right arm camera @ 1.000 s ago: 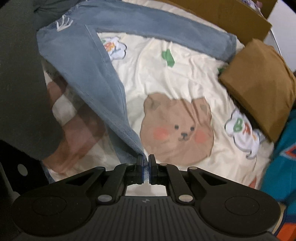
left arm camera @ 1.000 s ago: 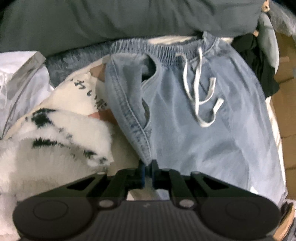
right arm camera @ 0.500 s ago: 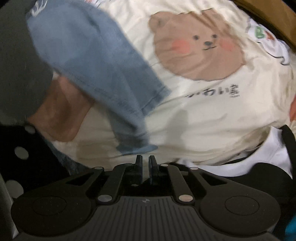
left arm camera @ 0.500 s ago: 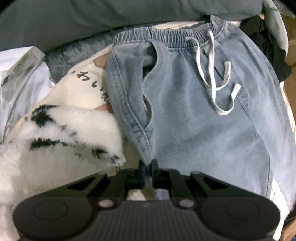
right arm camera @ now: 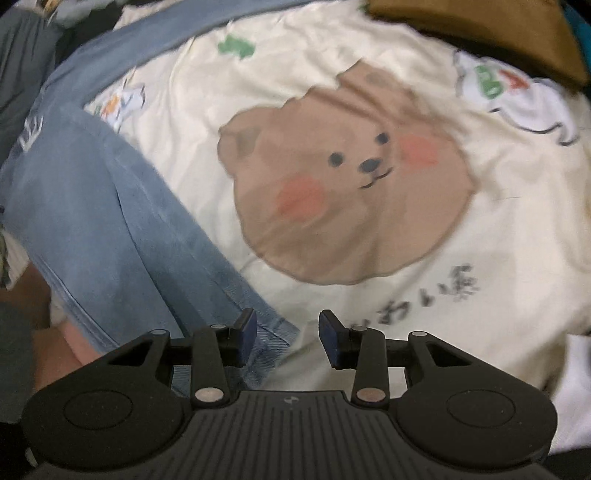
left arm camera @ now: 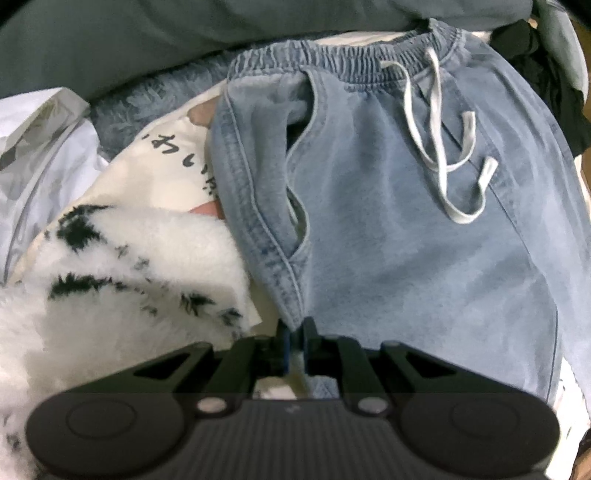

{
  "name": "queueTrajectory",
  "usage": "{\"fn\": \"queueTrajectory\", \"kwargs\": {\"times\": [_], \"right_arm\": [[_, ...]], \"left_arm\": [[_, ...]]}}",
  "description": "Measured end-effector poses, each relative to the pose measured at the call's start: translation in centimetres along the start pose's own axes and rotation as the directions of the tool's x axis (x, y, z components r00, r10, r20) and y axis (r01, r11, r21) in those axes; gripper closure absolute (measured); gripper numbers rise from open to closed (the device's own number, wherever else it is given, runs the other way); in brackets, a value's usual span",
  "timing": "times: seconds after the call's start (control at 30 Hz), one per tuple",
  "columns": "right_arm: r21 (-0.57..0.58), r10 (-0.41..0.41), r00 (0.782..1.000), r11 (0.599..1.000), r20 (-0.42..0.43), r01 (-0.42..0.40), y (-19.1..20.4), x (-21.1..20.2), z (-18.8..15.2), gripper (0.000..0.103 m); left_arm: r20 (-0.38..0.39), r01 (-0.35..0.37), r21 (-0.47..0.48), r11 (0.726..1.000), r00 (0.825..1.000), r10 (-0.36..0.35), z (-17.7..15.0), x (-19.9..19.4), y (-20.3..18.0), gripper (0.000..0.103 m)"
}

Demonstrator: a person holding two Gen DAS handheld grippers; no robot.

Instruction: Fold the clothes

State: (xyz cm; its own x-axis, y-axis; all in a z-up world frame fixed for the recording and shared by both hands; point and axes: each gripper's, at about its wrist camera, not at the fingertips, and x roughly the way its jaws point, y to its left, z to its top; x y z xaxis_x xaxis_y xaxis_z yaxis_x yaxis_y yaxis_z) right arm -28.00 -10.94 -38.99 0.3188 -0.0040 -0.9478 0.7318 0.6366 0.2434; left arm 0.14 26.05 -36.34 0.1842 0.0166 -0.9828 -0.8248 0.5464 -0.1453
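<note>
Light blue denim trousers (left arm camera: 388, 229) with an elastic waistband and a white drawstring (left arm camera: 439, 147) lie on a cream bear-print bedsheet (right arm camera: 369, 206). My left gripper (left arm camera: 294, 334) is shut on the trousers' side seam below the pocket opening. In the right wrist view one trouser leg (right arm camera: 122, 236) lies flat with its hem (right arm camera: 273, 332) just in front of the left finger. My right gripper (right arm camera: 288, 332) is open and empty over the sheet beside that hem. The other leg (right arm camera: 155, 40) stretches across the far side.
A fluffy white garment with black marks (left arm camera: 110, 280) lies left of the trousers. A grey cover (left arm camera: 184, 40) and white fabric (left arm camera: 33, 147) lie beyond. A brown cushion (right arm camera: 491, 29) sits at the far right of the bed. A dark garment (left arm camera: 543, 81) lies by the waistband.
My right gripper has let go of the trouser leg and opened; the leg now lies flat on the sheet. My left gripper stays shut on the seam and the waistband has shifted slightly right.
</note>
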Motion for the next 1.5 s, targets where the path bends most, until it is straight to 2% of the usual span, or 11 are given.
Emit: {"fn": "queueTrajectory", "kwargs": {"times": [0.13,0.27,0.3,0.33,0.37,0.47,0.8,1.1,1.2,1.3,1.5], "right_arm": [[-0.039,-0.003,0.999,0.999,-0.044,0.001,0.6,2.1,-0.3,0.055],[-0.048,-0.001,1.000,0.999,-0.012,0.000,1.5,2.8,-0.9,0.056],[-0.058,-0.012,1.000,0.998,-0.008,0.011,1.7,2.8,-0.9,0.059],[-0.070,-0.028,1.000,0.997,-0.008,0.027,1.9,2.8,-0.9,0.074],[-0.074,-0.024,1.000,0.997,-0.014,0.023,1.9,2.6,-0.8,0.080],[-0.071,-0.023,1.000,0.997,-0.010,0.023,1.6,1.0,-0.3,0.082],[-0.062,-0.162,0.982,0.984,0.100,0.169,0.9,-7.6,2.9,0.083],[-0.060,-0.238,0.968,0.968,0.079,0.243,-0.8,-5.3,5.7,0.083],[0.001,-0.255,0.966,0.967,0.039,0.255,-2.4,-1.9,6.1,0.080],[0.095,-0.317,0.948,0.944,-0.005,0.316,-3.7,-0.4,5.3,0.078],[0.240,-0.214,0.976,0.947,-0.032,0.215,-4.5,-3.2,1.5,0.076]], "left_arm": [[0.000,-0.008,0.000,1.000,1.000,0.008,-0.1,0.0,0.0,0.096],[0.001,-0.013,0.002,1.000,1.000,0.013,-0.3,0.1,0.1,0.095],[0.001,-0.014,0.004,1.000,1.000,0.014,-0.4,0.2,0.2,0.095],[0.001,-0.015,0.006,1.000,1.000,0.015,-0.4,0.2,0.2,0.095],[0.002,-0.017,0.008,1.000,1.000,0.017,-0.5,0.3,0.2,0.095],[0.001,-0.017,0.015,1.000,1.000,0.017,-0.6,0.3,0.4,0.095],[-0.013,-0.030,0.029,0.999,0.999,0.030,-1.0,0.7,0.9,0.095],[-0.016,-0.018,0.035,0.999,1.000,0.019,-1.8,0.6,1.8,0.095],[-0.015,-0.013,0.035,0.999,1.000,0.013,-2.1,0.4,2.2,0.091],[-0.012,0.006,0.025,1.000,1.000,-0.006,-2.5,-0.1,2.8,0.089],[-0.007,0.052,0.008,0.999,0.999,-0.052,-3.6,-1.0,4.0,0.089]]}}
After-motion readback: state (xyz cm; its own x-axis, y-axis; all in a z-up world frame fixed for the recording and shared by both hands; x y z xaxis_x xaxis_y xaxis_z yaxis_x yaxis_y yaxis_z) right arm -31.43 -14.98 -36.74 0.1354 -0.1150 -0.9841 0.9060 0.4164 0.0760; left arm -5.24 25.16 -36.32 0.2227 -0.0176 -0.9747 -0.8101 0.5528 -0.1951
